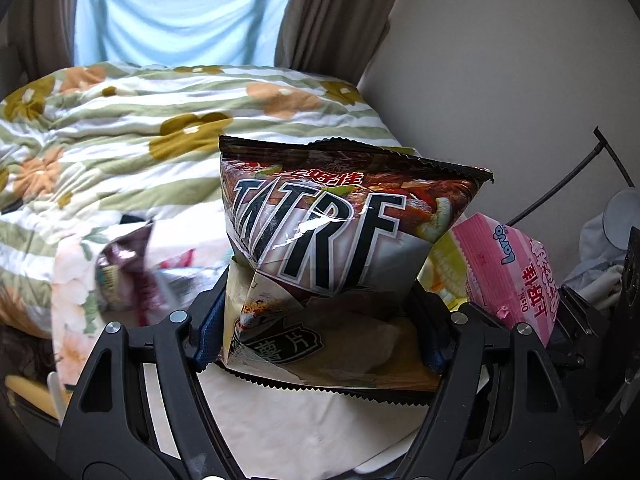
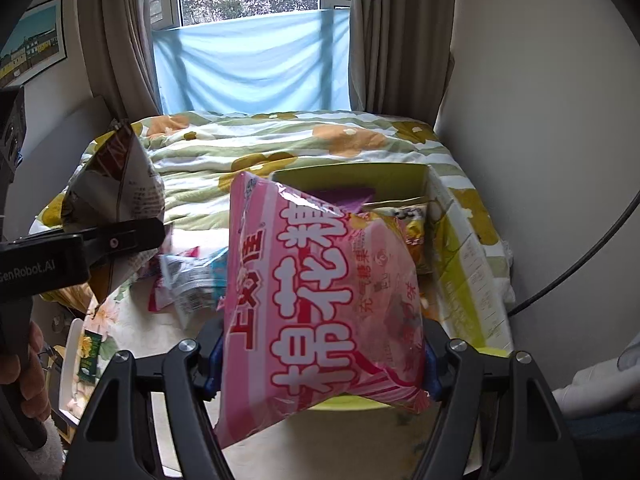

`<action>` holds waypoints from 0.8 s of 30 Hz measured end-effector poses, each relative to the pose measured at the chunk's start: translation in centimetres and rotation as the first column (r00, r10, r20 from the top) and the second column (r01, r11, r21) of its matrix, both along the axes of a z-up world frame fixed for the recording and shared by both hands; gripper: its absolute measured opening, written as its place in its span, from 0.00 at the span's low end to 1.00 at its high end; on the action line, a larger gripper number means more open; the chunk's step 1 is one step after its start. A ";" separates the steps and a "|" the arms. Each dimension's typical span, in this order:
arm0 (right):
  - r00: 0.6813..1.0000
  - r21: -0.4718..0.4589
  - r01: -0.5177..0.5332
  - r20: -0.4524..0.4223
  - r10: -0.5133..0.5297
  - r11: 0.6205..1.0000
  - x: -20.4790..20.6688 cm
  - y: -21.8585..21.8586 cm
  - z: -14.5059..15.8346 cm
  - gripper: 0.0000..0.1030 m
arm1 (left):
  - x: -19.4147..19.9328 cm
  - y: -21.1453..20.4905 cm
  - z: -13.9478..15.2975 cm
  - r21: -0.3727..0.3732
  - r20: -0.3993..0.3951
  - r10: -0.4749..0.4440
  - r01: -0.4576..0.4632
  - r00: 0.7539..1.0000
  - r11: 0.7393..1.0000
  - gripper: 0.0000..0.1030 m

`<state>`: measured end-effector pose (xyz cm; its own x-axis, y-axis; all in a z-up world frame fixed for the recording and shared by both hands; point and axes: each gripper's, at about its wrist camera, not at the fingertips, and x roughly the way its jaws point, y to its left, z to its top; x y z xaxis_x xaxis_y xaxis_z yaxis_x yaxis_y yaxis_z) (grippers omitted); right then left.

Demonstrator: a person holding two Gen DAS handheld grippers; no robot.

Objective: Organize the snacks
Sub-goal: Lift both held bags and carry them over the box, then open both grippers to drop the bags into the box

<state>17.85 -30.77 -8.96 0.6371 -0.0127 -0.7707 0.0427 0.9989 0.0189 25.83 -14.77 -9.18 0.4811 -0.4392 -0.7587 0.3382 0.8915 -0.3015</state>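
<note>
My left gripper [image 1: 320, 332] is shut on a dark chip bag [image 1: 320, 240] and holds it up above the bed. The same chip bag [image 2: 116, 192] shows at the left of the right wrist view, in the left gripper [image 2: 120, 240]. My right gripper [image 2: 324, 360] is shut on a pink marshmallow bag [image 2: 316, 280] and holds it up in front of a green cardboard box [image 2: 464, 256]. The pink bag [image 1: 508, 272] also shows at the right of the left wrist view. The box holds a yellow snack bag [image 2: 412, 220] and a purple one [image 2: 344, 196].
Several loose snack packs [image 2: 188, 276] lie on the bed sheet left of the box; they also show blurred in the left wrist view [image 1: 132, 272]. A flowered quilt [image 2: 280, 140] covers the far bed. A wall [image 2: 540, 120] and a cable [image 2: 580, 264] stand at the right.
</note>
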 end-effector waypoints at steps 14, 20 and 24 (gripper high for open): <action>0.999 0.027 -0.040 -0.003 0.040 0.999 3.2 -10.0 -1.0 0.66 | 3.4 -10.9 -5.3 0.068 -0.074 0.078 -0.073 0.994 0.995 0.99; 0.998 0.058 -0.067 -0.002 0.067 0.996 3.2 -11.4 -1.5 0.66 | 1.1 -9.7 -5.1 0.094 -0.066 0.116 -0.110 0.991 0.990 0.99; 0.995 0.091 -0.097 -0.015 0.099 0.991 3.8 -11.8 -1.9 0.66 | -0.2 -8.8 -4.6 0.109 -0.052 0.142 -0.135 0.989 0.985 0.99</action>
